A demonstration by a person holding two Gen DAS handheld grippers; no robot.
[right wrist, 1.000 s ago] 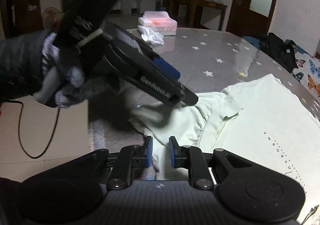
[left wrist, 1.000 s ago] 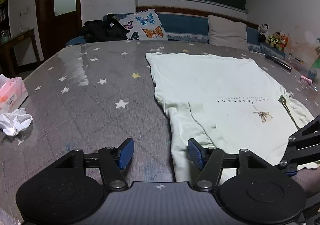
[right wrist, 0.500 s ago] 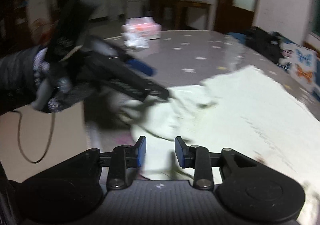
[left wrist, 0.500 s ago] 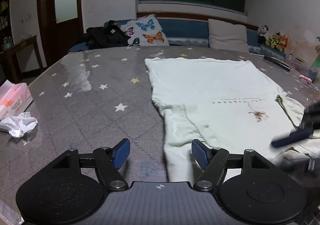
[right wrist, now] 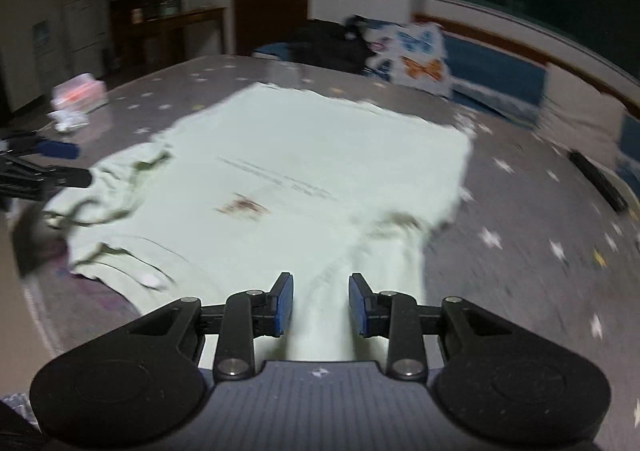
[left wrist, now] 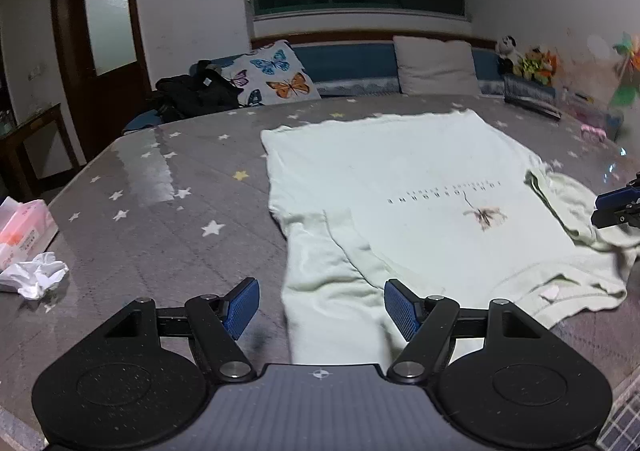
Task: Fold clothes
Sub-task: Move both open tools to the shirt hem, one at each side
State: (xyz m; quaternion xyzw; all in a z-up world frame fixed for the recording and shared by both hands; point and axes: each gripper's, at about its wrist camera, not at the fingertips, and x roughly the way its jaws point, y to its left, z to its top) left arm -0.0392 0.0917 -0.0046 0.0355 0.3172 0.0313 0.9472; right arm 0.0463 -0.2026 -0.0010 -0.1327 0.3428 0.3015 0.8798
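On star-print table (left wrist: 168,211), pale green T-shirt (left wrist: 400,179) lies flat; left hand-held gripper (left wrist: 322,309) and right hand-held gripper (right wrist: 320,303) spread over sleeves, likely sleeve-fold stage; pinch next.

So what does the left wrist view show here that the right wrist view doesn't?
Only the left wrist view shows the plain pillow, the stuffed toys at the far right, and the left tongs wide open over one sleeve. Only the right wrist view shows the bookshelf and the right tongs, open over the other sleeve, with heavy blur. Both share the pale T-shirt spread flat on the starry table, the butterfly pillow, the tissue box and the crumpled tissue.
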